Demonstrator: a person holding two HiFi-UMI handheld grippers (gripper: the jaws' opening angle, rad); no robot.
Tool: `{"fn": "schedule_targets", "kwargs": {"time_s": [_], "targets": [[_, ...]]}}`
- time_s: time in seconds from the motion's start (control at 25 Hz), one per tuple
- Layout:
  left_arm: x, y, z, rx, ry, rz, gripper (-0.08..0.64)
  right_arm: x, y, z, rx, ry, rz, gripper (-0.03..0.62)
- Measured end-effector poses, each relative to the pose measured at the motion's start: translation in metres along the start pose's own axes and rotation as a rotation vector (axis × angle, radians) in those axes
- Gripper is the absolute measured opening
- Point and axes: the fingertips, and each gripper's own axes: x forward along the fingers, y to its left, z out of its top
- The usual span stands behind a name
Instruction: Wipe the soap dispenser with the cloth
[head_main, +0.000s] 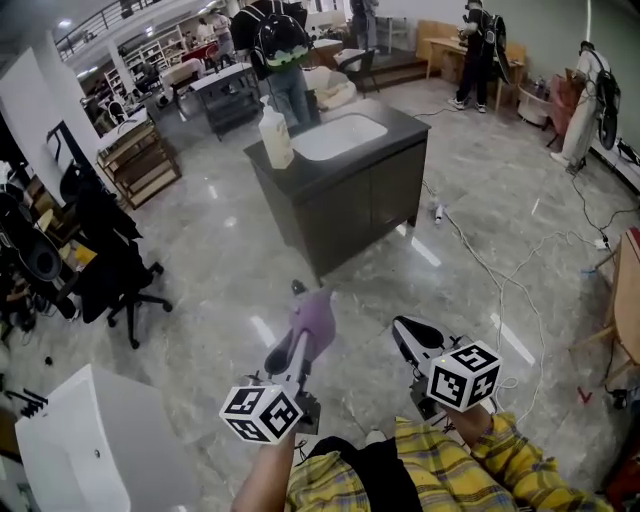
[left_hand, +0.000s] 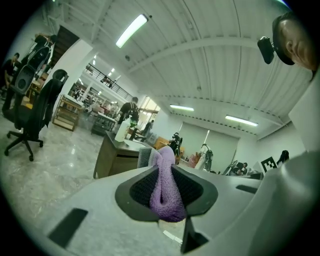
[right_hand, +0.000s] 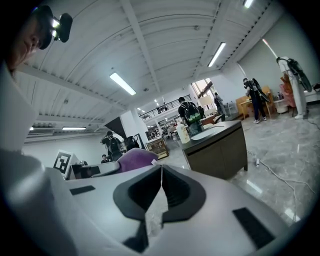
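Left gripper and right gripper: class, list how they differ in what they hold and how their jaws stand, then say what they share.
The left gripper is shut on a purple cloth; the right gripper is shut on nothing. The left gripper's jaws are parted by the cloth, while the right gripper's jaws meet. Both point towards the sink cabinet.

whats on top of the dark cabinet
A soap dispenser stands at the cabinet's left corner, beside a white sink set into the top. The sink's near inner wall is hidden by its rim.
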Motion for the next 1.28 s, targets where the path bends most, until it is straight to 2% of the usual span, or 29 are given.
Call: {"fn": "schedule_targets", "kwargs": {"time_s": [0.12,0.28,0.44,0.6,0.96,1.28], "targets": [[0.006,-0.003,-0.002,0.005,0.016,0.013,0.066,0.003,-0.006,0.004,0.014,0.004,0.018,0.006],[0.014,0.003,0.0,-0.008,0.001,0.024,0.066,0.012,-0.01,0.006,-0.014,0.009,0.033,0.006],[0.028,0.017,0.004,-0.007,0.004,0.022,0.066,0.028,-0.02,0.004,0.015,0.021,0.022,0.006],[0.053,0.036,0.014,-0.007,-0.001,-0.006,0.066,0.053,-0.03,0.012,-0.003,0.027,-0.002,0.007],[0.109,0.109,0.047,-0.036,0.018,-0.052,0.066,0.145,-0.04,0.036,-0.015,0.037,-0.042,0.006],[0.153,0.178,0.066,-0.044,0.046,-0.078,0.066,0.231,-0.046,0.041,-0.005,0.047,-0.056,0.008]]}}
